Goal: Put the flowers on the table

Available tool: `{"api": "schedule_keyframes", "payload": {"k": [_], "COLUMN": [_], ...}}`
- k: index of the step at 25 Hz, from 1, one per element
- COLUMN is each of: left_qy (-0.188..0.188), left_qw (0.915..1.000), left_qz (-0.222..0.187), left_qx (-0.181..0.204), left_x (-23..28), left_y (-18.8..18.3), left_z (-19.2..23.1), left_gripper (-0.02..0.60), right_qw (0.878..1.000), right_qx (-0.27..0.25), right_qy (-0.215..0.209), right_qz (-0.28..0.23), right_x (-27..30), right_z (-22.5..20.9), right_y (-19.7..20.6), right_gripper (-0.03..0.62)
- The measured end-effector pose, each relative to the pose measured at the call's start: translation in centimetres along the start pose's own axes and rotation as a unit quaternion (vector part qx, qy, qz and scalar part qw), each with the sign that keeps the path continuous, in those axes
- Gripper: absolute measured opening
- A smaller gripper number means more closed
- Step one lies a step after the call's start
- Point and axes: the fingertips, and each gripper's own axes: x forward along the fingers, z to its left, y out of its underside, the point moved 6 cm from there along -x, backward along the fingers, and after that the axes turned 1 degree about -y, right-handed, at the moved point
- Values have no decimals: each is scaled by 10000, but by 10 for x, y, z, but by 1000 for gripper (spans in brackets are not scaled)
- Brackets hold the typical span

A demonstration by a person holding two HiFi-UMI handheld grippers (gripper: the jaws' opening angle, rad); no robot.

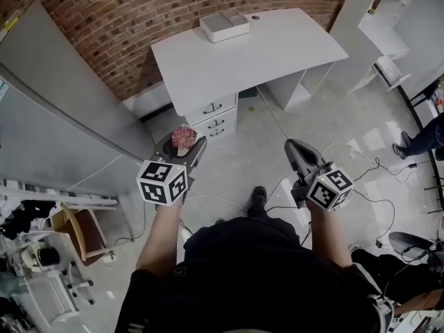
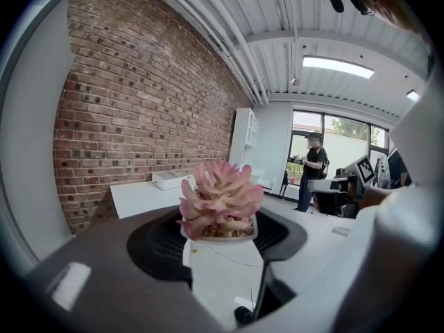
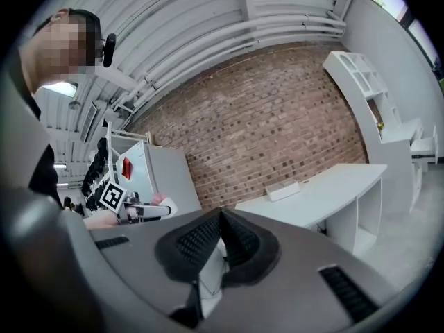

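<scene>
A pink succulent in a small white pot sits between the pads of my left gripper, which is shut on the pot. In the head view the flower shows at the tip of the left gripper, held above the floor in front of the white desk. My right gripper is shut with its tips together and nothing in it; its own view shows the closed pads pointing toward the desk.
A white tray lies at the desk's back edge. Drawers face me under the desk. A grey cabinet stands at the left, cables run over the floor at the right, and a person stands far off by the windows.
</scene>
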Motion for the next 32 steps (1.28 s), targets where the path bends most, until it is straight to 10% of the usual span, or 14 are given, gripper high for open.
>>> {"api": "schedule_keyframes", "payload": {"k": [16, 32], "left_qy": [-251, -207], "left_qw": [9996, 9996], "left_qz": [100, 172], "left_qx": [40, -75], "left_x": [158, 232], "left_y": [-65, -73], "left_z": [-38, -9], "left_gripper": [264, 264], "right_qw": [9990, 9983], "right_qx": [249, 296], "right_qy": [-371, -455], "right_qz": [-80, 227], "right_x": [22, 68], "right_z": [-175, -230], "right_y": [-58, -67], "right_gripper": [9, 9]}}
